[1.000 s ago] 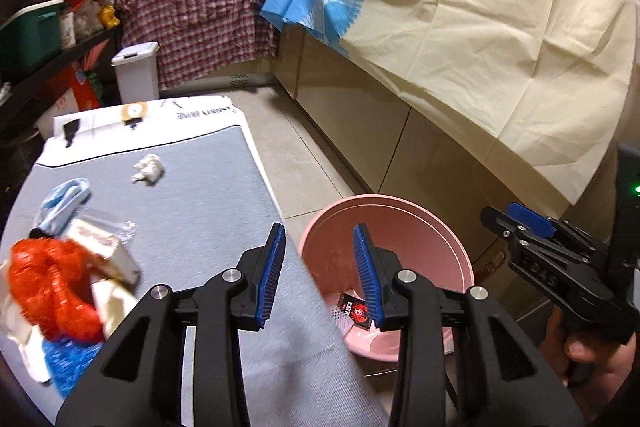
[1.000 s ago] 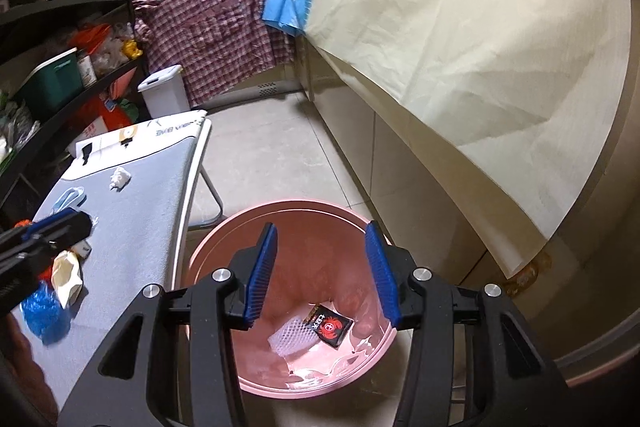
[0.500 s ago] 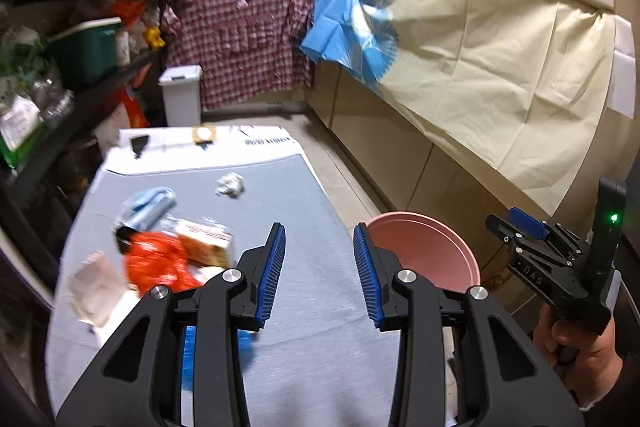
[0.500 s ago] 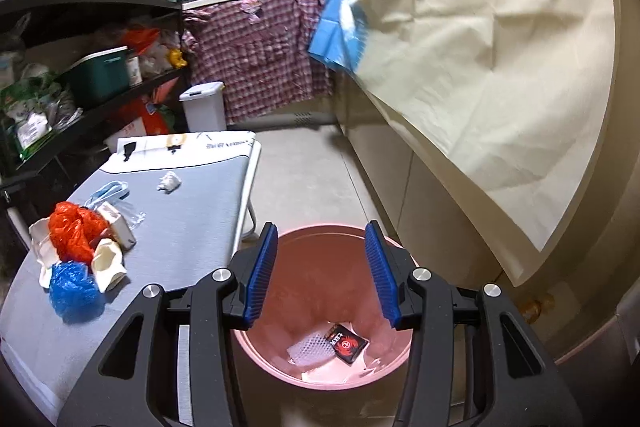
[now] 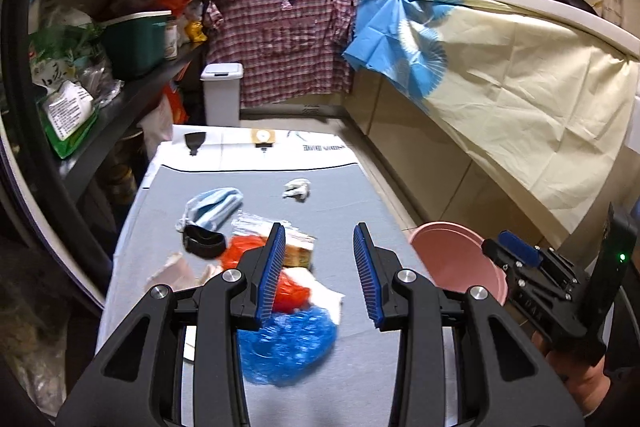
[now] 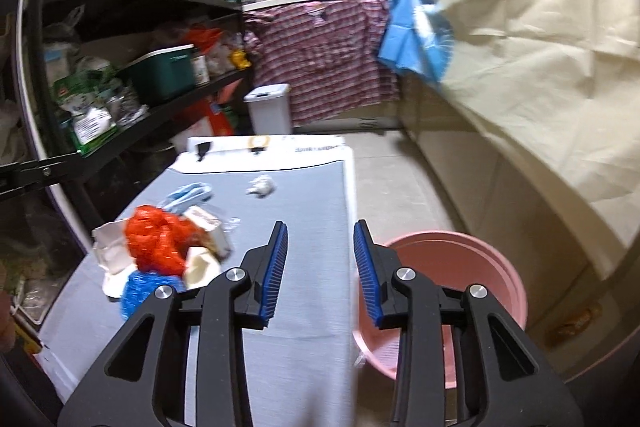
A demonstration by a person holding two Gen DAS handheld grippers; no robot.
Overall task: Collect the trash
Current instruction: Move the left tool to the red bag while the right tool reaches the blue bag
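A trash pile lies on the grey-covered table (image 5: 360, 195): a red plastic bag (image 5: 244, 251), a blue plastic bag (image 5: 288, 343), a small carton (image 5: 300, 251), a blue face mask (image 5: 216, 205) and a black strap (image 5: 202, 243). A crumpled white tissue (image 5: 297, 188) lies apart, farther back. My left gripper (image 5: 319, 231) hovers open above the pile's near side, holding nothing. My right gripper (image 6: 321, 225) hangs over the table's right edge; its jaws are closing with nothing between them. It also shows at the right of the left wrist view (image 5: 520, 255). The pink bucket (image 6: 448, 267) stands on the floor beside the table.
Black shelves (image 5: 132, 95) crowded with bags and a green box line the left. A white lidded bin (image 5: 222, 93) stands behind the table. Cabinets draped in cream cloth (image 5: 520, 99) run along the right, with tiled floor (image 6: 392, 179) between them and the table.
Both grippers rose and swung left, from over the pink bucket to over the table. The bucket now lies at lower right. The right jaws have narrowed slightly.
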